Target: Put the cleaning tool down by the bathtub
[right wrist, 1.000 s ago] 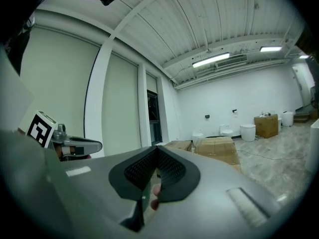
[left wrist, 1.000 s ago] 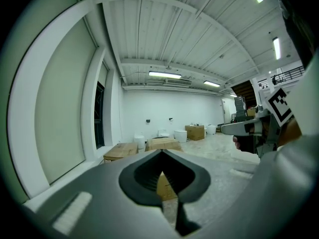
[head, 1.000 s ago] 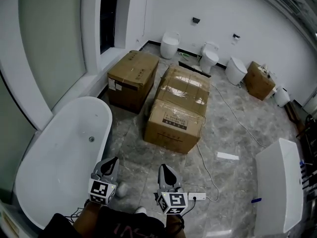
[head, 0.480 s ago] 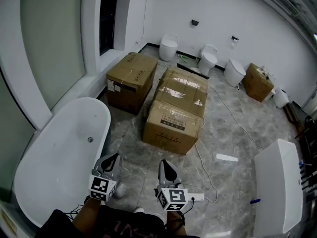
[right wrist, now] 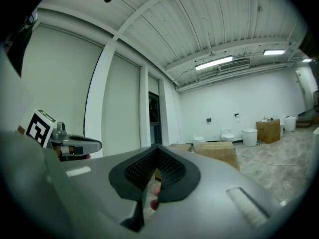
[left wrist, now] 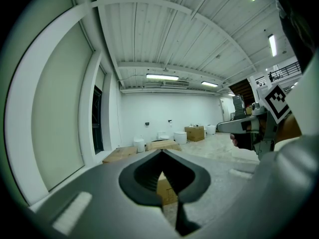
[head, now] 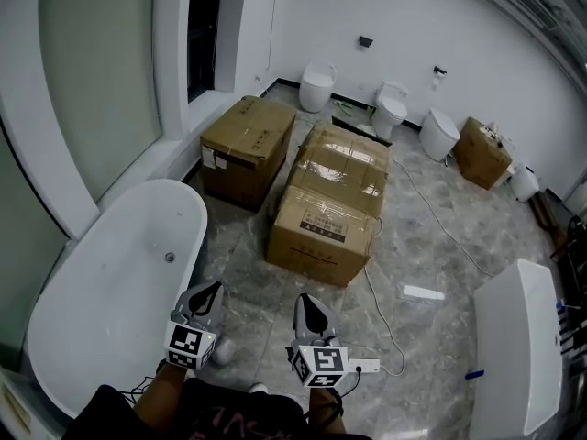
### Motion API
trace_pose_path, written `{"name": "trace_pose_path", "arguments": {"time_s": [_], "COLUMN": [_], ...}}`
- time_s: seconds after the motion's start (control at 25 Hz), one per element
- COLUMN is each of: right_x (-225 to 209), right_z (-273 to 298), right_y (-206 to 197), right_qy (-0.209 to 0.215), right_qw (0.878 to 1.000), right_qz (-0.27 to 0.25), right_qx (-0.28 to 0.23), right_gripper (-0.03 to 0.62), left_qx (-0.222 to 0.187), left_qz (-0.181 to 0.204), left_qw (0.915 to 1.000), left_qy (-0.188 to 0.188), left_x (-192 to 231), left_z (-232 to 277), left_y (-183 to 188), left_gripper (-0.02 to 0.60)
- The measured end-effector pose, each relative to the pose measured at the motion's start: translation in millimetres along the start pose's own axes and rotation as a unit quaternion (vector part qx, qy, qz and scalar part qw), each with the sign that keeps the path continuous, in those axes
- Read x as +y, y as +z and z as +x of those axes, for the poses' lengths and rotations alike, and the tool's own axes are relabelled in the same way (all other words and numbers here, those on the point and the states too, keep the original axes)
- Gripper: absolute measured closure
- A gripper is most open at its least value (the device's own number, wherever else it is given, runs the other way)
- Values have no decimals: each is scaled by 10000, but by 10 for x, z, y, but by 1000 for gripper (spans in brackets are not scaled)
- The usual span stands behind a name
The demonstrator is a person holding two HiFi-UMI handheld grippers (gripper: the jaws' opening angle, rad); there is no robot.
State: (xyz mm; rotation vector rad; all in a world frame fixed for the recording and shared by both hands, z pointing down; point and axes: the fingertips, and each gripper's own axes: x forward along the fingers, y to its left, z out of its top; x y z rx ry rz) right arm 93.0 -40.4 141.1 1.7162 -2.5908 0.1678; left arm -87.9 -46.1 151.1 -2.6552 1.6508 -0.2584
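Both sets of fingers are pressed narrow, tips together. Just right of the bathtub (head: 110, 301), the left gripper (head: 209, 294) hovers nearest its rim, the right gripper (head: 304, 306) farther right. I cannot tell where the cleaning tool is.

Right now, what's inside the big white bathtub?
Just a small round drain in the bare white bathtub; nothing else shows inside. Its near end is partly covered by the left gripper and the person's dark sleeve, so that part cannot be seen.
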Motion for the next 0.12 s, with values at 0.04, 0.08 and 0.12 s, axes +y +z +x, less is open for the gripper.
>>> {"name": "trace_pose_path", "arguments": {"time_s": [0.04,0.08,0.12], "right_x": [3,8,13], "right_z": [6,13,19], "right_y": [5,13,21], "right_qy": [9,20,32], "right_qw": [10000,10000,10000], "right_qz": [-3,-10,-18], "right_qx": [-2,-6,-10], "right_gripper": [575,574,574], "left_qx": [7,13,17], "left_qz": [10,20,29], "left_qw": [10000,10000,10000], "left_qy": [3,5,8], "left_x": [-3,-7,-10], "left_z": [-1,-1,-1], "left_y": [15,33,53], "left_gripper": [581,581,581]}}
